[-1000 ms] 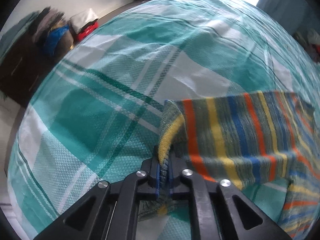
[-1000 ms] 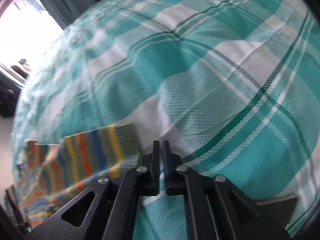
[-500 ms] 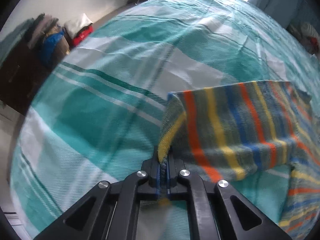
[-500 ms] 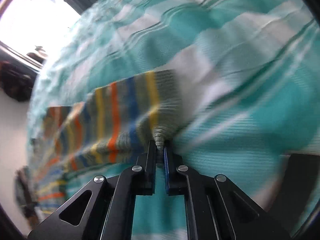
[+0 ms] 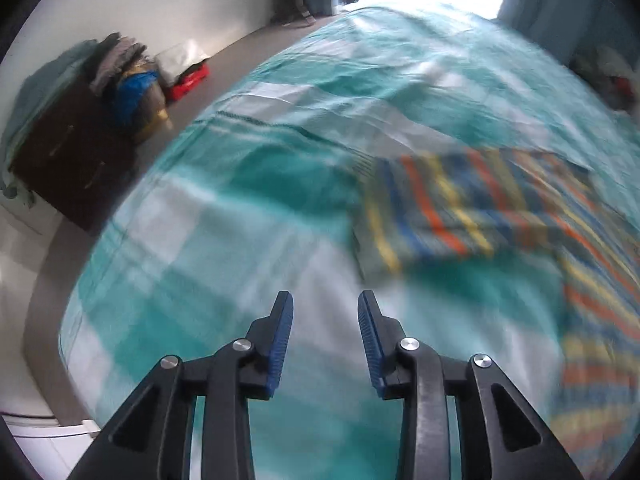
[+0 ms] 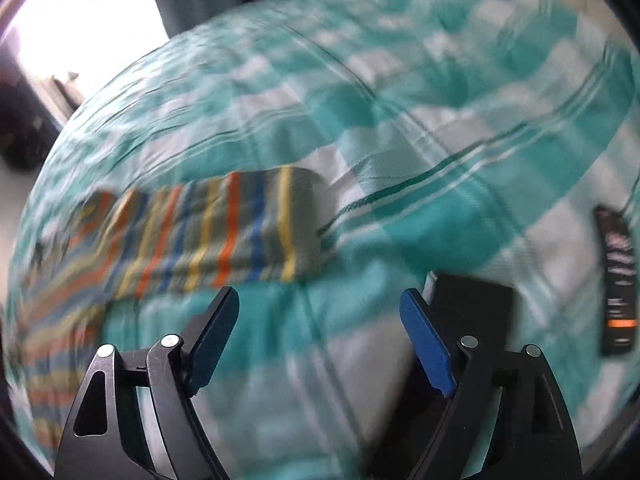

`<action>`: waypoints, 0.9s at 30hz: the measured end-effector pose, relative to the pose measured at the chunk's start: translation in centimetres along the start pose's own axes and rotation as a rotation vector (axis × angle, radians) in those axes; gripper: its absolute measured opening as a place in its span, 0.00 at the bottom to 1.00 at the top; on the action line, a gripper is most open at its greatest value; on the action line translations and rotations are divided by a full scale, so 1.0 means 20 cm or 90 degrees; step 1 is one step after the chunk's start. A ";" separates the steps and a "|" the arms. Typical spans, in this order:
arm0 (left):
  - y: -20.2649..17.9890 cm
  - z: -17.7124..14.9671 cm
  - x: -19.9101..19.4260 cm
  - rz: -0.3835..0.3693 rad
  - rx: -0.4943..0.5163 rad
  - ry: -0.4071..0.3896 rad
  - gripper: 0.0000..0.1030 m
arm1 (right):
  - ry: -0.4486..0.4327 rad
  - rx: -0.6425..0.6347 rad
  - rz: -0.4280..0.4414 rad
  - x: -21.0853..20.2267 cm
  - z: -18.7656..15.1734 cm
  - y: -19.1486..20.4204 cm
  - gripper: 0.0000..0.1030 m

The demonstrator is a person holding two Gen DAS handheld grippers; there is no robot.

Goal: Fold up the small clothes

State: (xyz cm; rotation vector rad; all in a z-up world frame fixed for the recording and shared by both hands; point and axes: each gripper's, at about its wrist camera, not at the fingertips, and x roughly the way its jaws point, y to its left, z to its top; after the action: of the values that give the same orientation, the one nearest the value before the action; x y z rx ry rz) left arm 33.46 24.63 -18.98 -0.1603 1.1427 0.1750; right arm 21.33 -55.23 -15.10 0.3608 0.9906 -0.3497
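Observation:
A small striped garment (image 5: 460, 208) in grey, orange, yellow and blue lies folded over on the teal checked bedspread (image 5: 240, 208). In the left wrist view it sits ahead and to the right of my left gripper (image 5: 325, 312), which is open and empty, clear of the cloth. In the right wrist view the garment (image 6: 224, 236) lies ahead and to the left of my right gripper (image 6: 320, 308), which is wide open and empty. Both views are motion-blurred.
A dark flat object (image 6: 472, 312) lies on the bed beside the right finger, and a black card-like item with an orange mark (image 6: 616, 280) lies further right. A dark cabinet (image 5: 68, 160) with piled clothes stands on the floor to the left of the bed.
Both grippers have opened and let go of the garment's edge, then pulled back. The garment now lies folded on the bed.

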 end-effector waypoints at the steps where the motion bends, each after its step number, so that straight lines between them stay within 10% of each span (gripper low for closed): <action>1: -0.03 -0.10 -0.07 -0.035 0.018 0.002 0.33 | 0.006 -0.023 0.040 -0.08 -0.09 0.07 0.81; 4: -0.24 -0.44 -0.19 -0.159 0.110 0.038 0.37 | 0.054 -0.069 0.165 -0.21 -0.36 0.28 0.79; 8: -0.54 -0.79 -0.14 -0.211 0.195 0.104 0.41 | 0.146 -0.097 0.312 -0.28 -0.74 0.53 0.71; 10: -0.62 -0.91 -0.14 -0.174 0.228 0.082 0.49 | 0.182 -0.126 0.299 -0.24 -0.90 0.60 0.68; 12: -0.67 -0.95 -0.16 -0.153 0.256 0.057 0.50 | 0.234 -0.143 0.288 -0.19 -1.02 0.63 0.40; 13: -0.68 -0.95 -0.16 -0.160 0.252 0.063 0.46 | 0.252 -0.142 0.294 -0.17 -1.06 0.62 0.06; 15: -0.69 -0.97 -0.16 -0.205 0.243 0.091 0.02 | 0.240 -0.138 0.293 -0.20 -1.08 0.60 0.05; 27: -0.61 -1.05 -0.26 -0.133 0.270 0.078 0.03 | 0.238 -0.105 0.199 -0.19 -1.03 0.45 0.04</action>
State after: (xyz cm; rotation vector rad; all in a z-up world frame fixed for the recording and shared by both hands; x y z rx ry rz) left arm 15.43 7.88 -22.26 0.0871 1.2510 -0.2662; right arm 8.21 -37.65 -20.93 0.4327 1.2964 0.0888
